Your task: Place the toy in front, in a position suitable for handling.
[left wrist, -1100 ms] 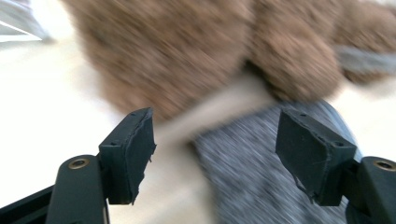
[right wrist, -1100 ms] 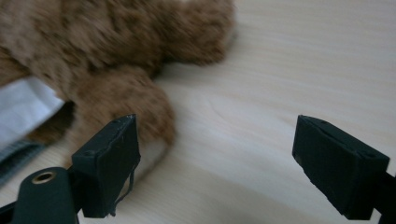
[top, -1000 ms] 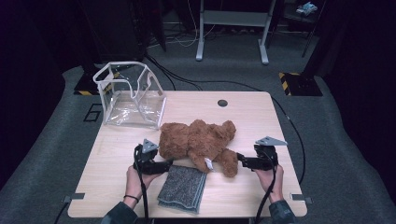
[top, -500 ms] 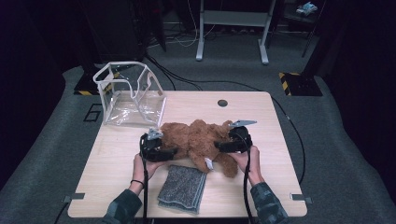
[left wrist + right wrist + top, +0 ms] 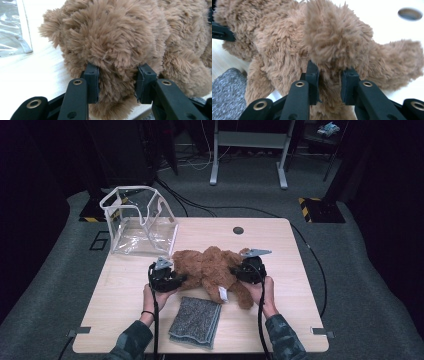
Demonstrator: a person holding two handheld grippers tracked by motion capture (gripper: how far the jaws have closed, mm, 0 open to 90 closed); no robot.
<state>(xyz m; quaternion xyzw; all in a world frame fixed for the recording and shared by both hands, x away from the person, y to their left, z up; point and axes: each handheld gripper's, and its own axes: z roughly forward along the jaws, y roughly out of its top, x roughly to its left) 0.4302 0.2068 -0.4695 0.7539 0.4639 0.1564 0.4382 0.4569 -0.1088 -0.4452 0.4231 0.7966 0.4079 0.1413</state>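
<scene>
1. A brown plush bear is lying across the middle of the light wooden table, between the two hands.
2. The left tool is gripping the bear's left end; its jaws have just been closing, and the pads are pressing into a thick clump of fur from both sides.
3. In the high view the left tool is sitting low on the table, with the person's hand behind it.
4. The right tool is pinching a tuft at the bear's right end; its jaws have also just been closing, and fur is bulging between the pads.
5. From above, the right tool is meeting the bear from the opposite side.
6. A folded grey cloth is lying just in front of the bear, near the table's front edge.
7. A clear plastic bag with white trim is standing open at the far left corner, apart from the bear.
</scene>
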